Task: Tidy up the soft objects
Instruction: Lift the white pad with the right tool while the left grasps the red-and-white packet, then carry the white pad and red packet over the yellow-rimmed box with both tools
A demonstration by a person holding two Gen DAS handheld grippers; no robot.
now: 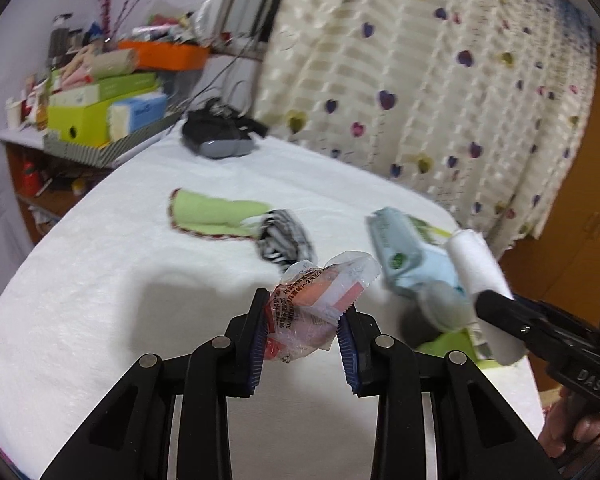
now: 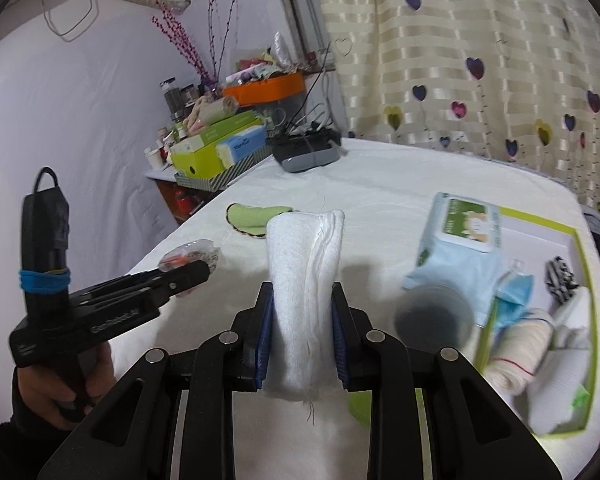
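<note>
A: Entry, left side. Where does the packet sit against the fingers?

B: The left gripper (image 1: 303, 314) has its fingers (image 1: 256, 344) closed to a narrow gap on a crinkled clear plastic packet (image 1: 320, 300) with red and orange print. The packet sits between the blue pads and sticks out forward past the tips, lifted above the white surface (image 1: 100, 280).

A: Right side?

B: The right gripper (image 2: 302, 312) pinches a folded white towel (image 2: 306, 280). Its fingers (image 2: 265, 340) press both flanks; the fold stands upright, most of it above the tips, a frayed edge hanging below the pads.

A: Other soft items?

B: A green cloth (image 1: 212, 216) lies flat on the surface farther back, with a black-and-white striped piece (image 1: 284, 240) touching its near end. A pale blue wipes pack (image 2: 456, 248) appears tilted, near the green-rimmed box (image 2: 580, 280); blur hides what it rests on. In that box: a cream roll (image 2: 520, 344), white cloths and another striped piece (image 2: 560, 280).
</note>
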